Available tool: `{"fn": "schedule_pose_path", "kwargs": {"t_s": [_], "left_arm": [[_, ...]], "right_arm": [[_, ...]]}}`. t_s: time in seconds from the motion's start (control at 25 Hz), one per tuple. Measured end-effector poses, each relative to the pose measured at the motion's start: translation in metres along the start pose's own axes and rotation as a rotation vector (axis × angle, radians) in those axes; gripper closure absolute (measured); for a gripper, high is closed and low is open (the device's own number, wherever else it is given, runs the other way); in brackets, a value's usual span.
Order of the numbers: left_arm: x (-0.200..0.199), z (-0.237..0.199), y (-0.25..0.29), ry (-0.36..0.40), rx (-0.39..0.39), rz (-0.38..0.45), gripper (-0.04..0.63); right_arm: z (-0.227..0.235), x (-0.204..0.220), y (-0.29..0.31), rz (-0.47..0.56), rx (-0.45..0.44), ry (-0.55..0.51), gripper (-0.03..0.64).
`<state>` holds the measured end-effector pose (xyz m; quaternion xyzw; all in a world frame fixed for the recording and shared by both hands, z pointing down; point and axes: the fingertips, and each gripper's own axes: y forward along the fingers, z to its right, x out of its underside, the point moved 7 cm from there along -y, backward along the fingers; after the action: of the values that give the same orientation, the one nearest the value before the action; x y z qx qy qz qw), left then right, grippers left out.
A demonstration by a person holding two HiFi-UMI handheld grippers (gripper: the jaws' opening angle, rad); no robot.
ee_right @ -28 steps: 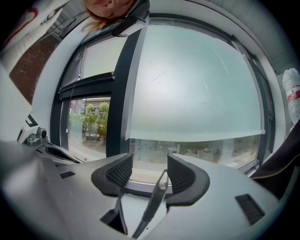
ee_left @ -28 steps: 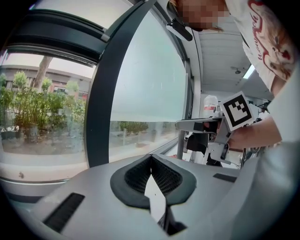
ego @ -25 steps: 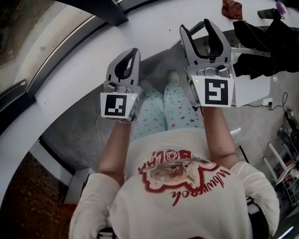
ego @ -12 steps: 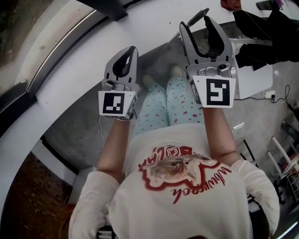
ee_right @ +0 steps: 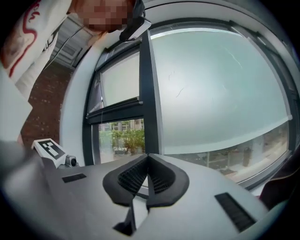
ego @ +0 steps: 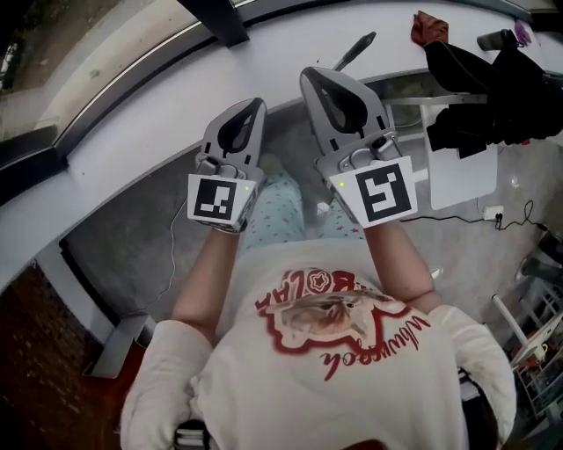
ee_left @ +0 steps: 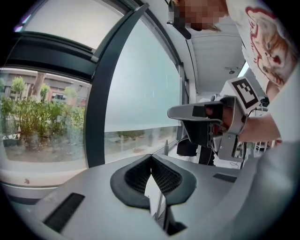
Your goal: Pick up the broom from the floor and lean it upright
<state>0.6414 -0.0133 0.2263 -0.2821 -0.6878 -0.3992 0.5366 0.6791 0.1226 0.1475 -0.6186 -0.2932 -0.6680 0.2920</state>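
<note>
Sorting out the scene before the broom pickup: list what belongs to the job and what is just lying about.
Job: left gripper, shut, empty; right gripper, jaws just closed on nothing. No broom clearly in view.
Lying about: red cloth; black clothing; white board; power socket.

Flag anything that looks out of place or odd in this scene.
I can't make out the broom in any view. The left gripper and right gripper are both shut on nothing; the right one's jaws have just been closing. A crumpled red cloth lies loose on the white ledge.
</note>
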Motion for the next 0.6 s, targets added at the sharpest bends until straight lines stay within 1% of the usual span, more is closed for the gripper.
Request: {"fn": "schedule_pose_path", "kwargs": {"t_s": [0.04,0.08,0.2,0.28,0.4,0.48,0.6], "left_arm": [[-0.002,0.011,-0.002,0.012,-0.010,-0.003,0.574],[-0.007,0.024,-0.003,0.011,-0.025,0.011,0.575],[-0.021,0.075,-0.010,-0.024,-0.088,0.085,0.574],[-0.026,0.112,-0.019,-0.039,-0.131,0.108,0.574],[-0.033,0.159,-0.034,-0.071,-0.215,0.134,0.575],[-0.039,0.183,-0.045,-0.070,-0.257,0.142,0.574],[-0.049,0.213,-0.069,-0.044,-0.282,0.136,0.574]], "right_arm": [[-0.002,-0.005,-0.007,0.008,-0.029,0.017,0.592],[-0.003,-0.008,-0.017,0.011,-0.057,0.025,0.592],[-0.005,-0.018,-0.061,0.016,-0.143,0.021,0.592],[-0.005,-0.023,-0.099,0.009,-0.203,0.015,0.592],[0.001,-0.031,-0.144,-0.016,-0.286,0.013,0.592],[0.005,-0.035,-0.162,-0.033,-0.321,0.021,0.592],[0.002,-0.039,-0.181,-0.065,-0.356,0.011,0.592]]}}
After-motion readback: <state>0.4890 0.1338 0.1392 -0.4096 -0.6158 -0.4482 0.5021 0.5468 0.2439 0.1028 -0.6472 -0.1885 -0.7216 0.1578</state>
